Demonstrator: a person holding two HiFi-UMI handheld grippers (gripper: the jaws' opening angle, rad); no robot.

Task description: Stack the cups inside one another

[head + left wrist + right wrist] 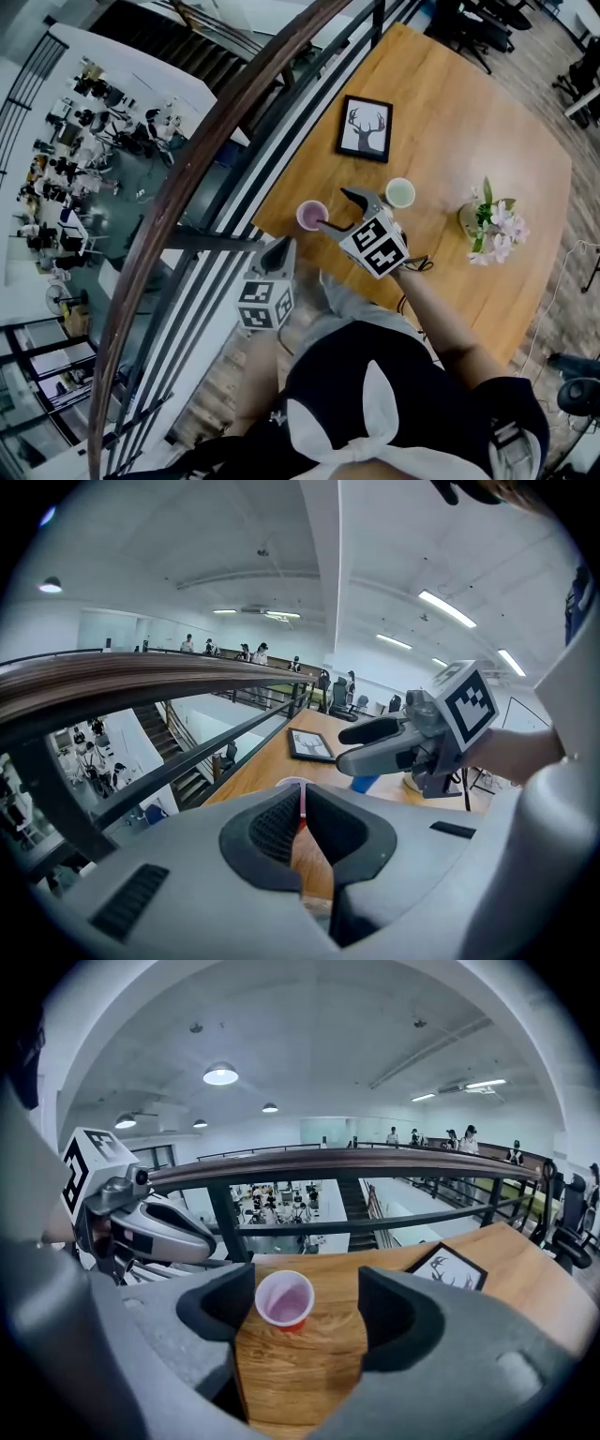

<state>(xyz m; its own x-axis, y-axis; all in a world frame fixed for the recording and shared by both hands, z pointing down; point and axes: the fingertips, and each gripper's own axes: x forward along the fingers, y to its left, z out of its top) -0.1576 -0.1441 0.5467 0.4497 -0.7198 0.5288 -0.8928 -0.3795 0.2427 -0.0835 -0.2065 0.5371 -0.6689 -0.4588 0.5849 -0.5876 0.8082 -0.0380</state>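
Note:
A red cup (312,215) with a pale pink inside stands upright near the wooden table's left edge. A pale green cup (400,192) stands to its right. My right gripper (334,209) is open just right of the red cup. In the right gripper view the red cup (284,1299) sits ahead between the open jaws, closer to the left one, and my right gripper (305,1309) holds nothing. My left gripper (280,247) hangs shut and empty off the table's near-left edge. In the left gripper view only the red cup's rim (292,782) shows behind the left gripper (302,805).
A framed deer picture (366,128) lies at the table's far side. A vase of flowers (491,225) stands at the right. A dark railing with a wooden handrail (187,178) runs along the table's left edge, with a drop to a lower floor beyond it.

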